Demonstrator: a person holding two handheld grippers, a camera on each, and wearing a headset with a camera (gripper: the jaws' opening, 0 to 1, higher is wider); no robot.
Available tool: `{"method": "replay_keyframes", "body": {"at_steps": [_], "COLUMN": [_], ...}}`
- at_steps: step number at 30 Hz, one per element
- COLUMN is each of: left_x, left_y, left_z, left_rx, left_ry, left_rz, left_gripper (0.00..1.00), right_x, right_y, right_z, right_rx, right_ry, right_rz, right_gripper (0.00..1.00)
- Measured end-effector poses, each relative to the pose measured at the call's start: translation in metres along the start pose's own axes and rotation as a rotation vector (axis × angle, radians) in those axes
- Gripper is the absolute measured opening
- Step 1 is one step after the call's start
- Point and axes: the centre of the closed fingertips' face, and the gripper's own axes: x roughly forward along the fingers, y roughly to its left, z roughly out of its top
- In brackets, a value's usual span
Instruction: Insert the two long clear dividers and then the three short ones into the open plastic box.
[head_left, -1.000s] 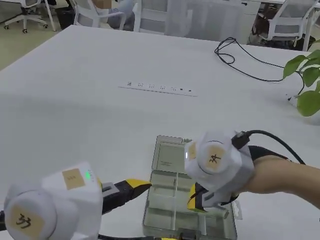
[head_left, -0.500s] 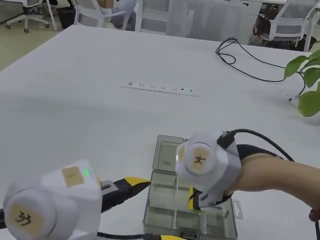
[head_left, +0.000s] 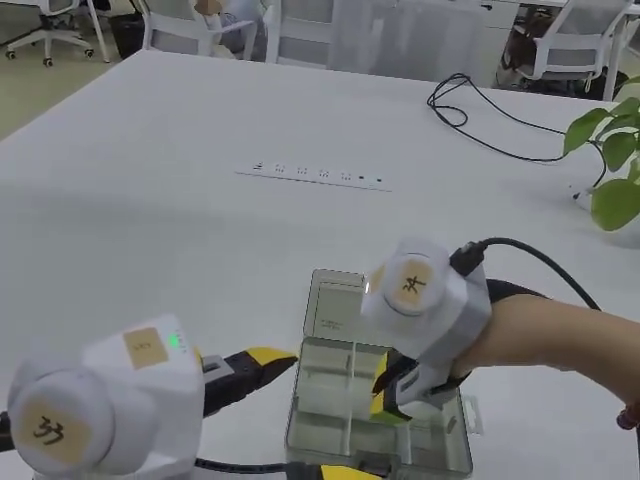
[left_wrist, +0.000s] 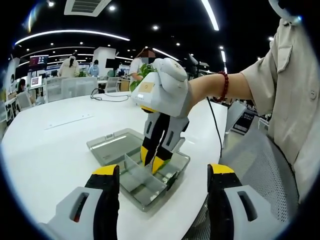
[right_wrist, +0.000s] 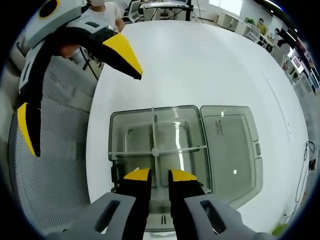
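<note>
from the head view, the open plastic box (head_left: 325, 395) lies at the near edge of the white tabletop (head_left: 200, 230), with the right claw (head_left: 392, 398) lowered into it and the left claw (head_left: 305, 415) spread wide about its near-left corner. in the left gripper view, the left claw's jaws stand well apart, facing the box. in the right gripper view, the right claw's jaws, almost together, hang over crossed clear dividers (right_wrist: 155, 150) seated inside; whether they pinch anything cannot be told.
</note>
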Motion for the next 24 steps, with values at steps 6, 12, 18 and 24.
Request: {"method": "replay_keyframes", "body": {"at_steps": [6, 12, 18, 24], "left_x": [0.001, 0.000, -0.001, 0.000], "left_y": [0.001, 0.002, 0.002, 0.001], "left_z": [0.001, 0.001, 0.001, 0.001], "left_rx": [0.001, 0.001, 0.000, -0.001], "left_ry": [-0.002, -0.001, 0.000, 0.002], "left_rz": [0.000, -0.002, 0.001, 0.005], "left_gripper": [0.73, 0.75, 0.77, 0.78], "right_x": [-0.007, -0.018, -0.031, -0.042], "right_y": [0.004, 0.006, 0.009, 0.010], "right_z": [0.004, 0.005, 0.000, -0.009], "right_rx": [0.011, 0.020, 0.028, 0.034], "right_ry": [-0.039, -0.071, -0.097, -0.109], "right_rz": [0.013, 0.014, 0.022, 0.013], "right_gripper": [0.20, 0.23, 0.27, 0.30]}}
